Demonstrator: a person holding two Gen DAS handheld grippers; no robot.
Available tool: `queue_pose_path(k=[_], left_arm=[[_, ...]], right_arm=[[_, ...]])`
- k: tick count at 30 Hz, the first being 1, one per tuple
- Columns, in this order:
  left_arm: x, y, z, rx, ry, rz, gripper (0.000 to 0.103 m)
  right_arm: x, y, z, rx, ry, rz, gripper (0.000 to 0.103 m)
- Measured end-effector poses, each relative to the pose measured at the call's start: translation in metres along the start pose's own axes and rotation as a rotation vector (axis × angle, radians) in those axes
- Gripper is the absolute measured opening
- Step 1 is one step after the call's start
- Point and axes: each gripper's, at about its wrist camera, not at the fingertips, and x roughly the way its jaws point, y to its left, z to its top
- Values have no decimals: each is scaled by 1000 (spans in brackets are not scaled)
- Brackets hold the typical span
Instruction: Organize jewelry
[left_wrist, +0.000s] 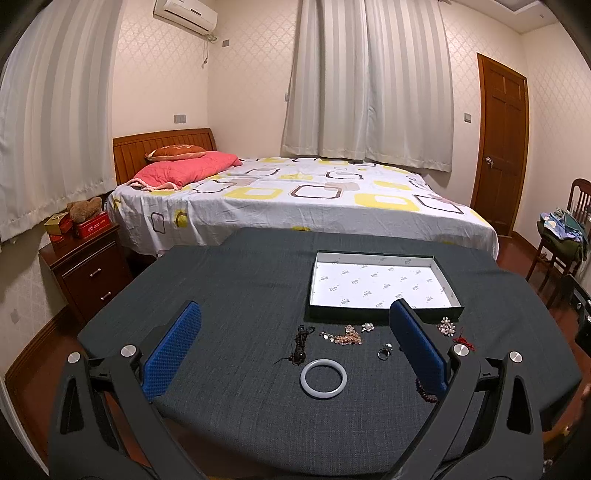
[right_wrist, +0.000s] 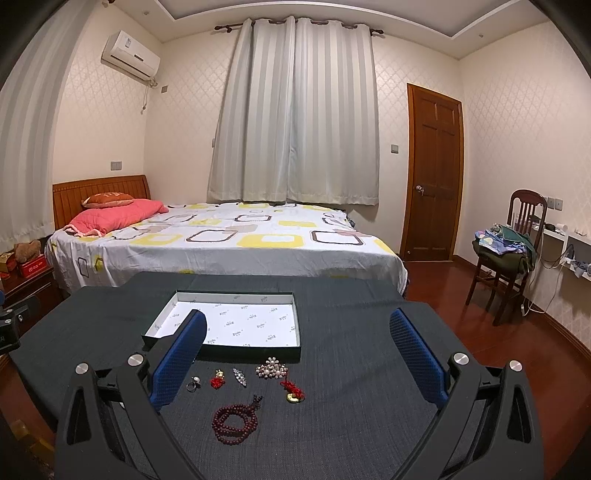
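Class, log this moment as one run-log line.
stage: start | left gripper: open, empty | right gripper: open, empty | box: empty | jewelry: on table

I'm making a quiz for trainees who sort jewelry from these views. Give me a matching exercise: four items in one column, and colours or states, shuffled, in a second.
Column one:
1. bangle
2. bead bracelet
3. box
4. pearl brooch

Column two:
A. dark red, coiled in loops
B. pale, plain ring lying flat
C. white flower-like cluster
D. open, nothing inside, white lining

Pairs: 1-B, 2-A, 3-D, 4-C
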Motion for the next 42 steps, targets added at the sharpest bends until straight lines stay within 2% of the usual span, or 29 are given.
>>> queue_pose_path(k=[42], left_arm=[[-2, -2, -2, -5, 6, -4, 99]], right_arm=[[0, 1, -2, -1, -4, -1, 97]])
